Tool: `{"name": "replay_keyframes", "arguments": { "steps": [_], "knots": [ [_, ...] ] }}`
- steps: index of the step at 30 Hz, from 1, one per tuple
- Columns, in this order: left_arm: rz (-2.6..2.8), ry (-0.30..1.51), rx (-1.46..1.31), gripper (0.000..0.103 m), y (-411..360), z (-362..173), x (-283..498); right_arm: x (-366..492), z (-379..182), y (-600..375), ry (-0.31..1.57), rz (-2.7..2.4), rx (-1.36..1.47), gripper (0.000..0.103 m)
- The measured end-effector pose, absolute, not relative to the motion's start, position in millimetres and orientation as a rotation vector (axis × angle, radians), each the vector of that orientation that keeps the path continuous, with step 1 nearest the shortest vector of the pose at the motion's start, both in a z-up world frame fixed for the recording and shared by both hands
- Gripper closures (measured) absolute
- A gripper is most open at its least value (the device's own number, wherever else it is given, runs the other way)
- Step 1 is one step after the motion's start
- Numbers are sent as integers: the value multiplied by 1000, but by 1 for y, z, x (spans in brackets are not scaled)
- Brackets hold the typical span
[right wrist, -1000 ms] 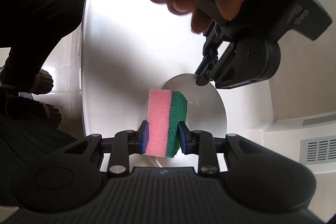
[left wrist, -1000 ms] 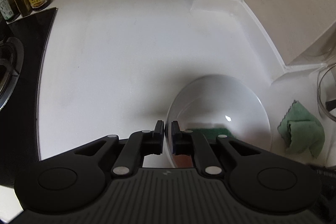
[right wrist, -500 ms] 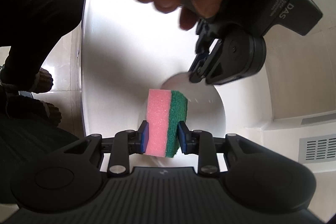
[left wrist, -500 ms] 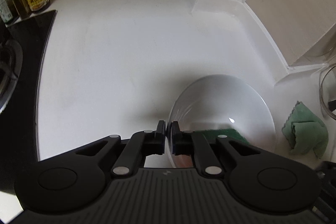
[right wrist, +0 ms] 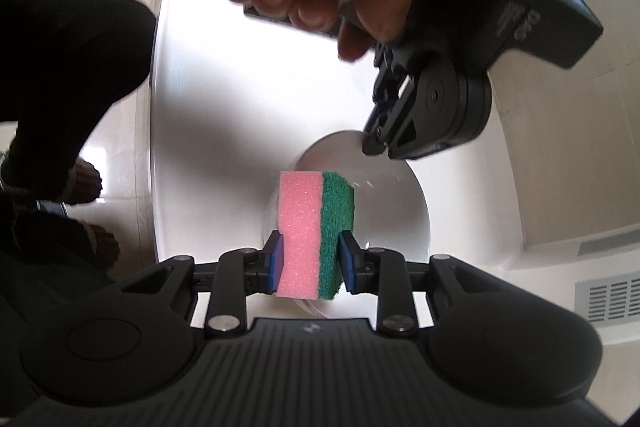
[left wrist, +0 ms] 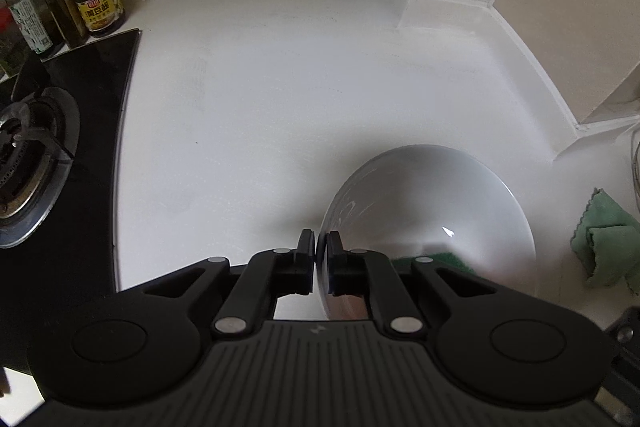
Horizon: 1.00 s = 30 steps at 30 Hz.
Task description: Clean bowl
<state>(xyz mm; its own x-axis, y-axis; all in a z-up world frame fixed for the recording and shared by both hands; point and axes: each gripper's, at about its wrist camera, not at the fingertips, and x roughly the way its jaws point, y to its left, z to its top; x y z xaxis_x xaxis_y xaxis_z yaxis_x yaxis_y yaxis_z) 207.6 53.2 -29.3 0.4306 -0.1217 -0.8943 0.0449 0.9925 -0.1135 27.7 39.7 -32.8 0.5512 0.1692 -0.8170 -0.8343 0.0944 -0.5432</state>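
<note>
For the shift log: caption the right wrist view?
Right gripper clamps pink-green sponge over white bowl; left gripper at rim, opening.

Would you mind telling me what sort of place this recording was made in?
Most likely a home kitchen: a gas burner is set beside the white countertop, sauce bottles and a jar stand at the wall, and a white bowl sits on the counter.

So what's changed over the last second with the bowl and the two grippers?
The left gripper has slid the bowl a little across the counter. Its jaws are opening, the rim still between them. The sponge stays clamped in the right gripper over the bowl. The green cloth hasn't been touched.
</note>
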Motion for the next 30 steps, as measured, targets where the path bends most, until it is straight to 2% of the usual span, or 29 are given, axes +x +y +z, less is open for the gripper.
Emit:
{"name": "replay_keyframes", "arguments": {
  "steps": [7, 18, 24, 30],
  "knots": [
    [-107, 1113, -89, 95, 55, -31, 207, 28, -39, 46, 669, 845, -1244, 78],
    [-107, 1120, -125, 95, 61, -33, 203, 25, -17, 39, 692, 842, -1160, 78],
    [-118, 1122, -176, 95, 69, -26, 195, 41, 18, 18, 780, 804, -885, 78],
    [-143, 1023, -121, 96, 62, -2, 176, 59, 66, -43, 823, 617, -409, 78]
  ]
}}
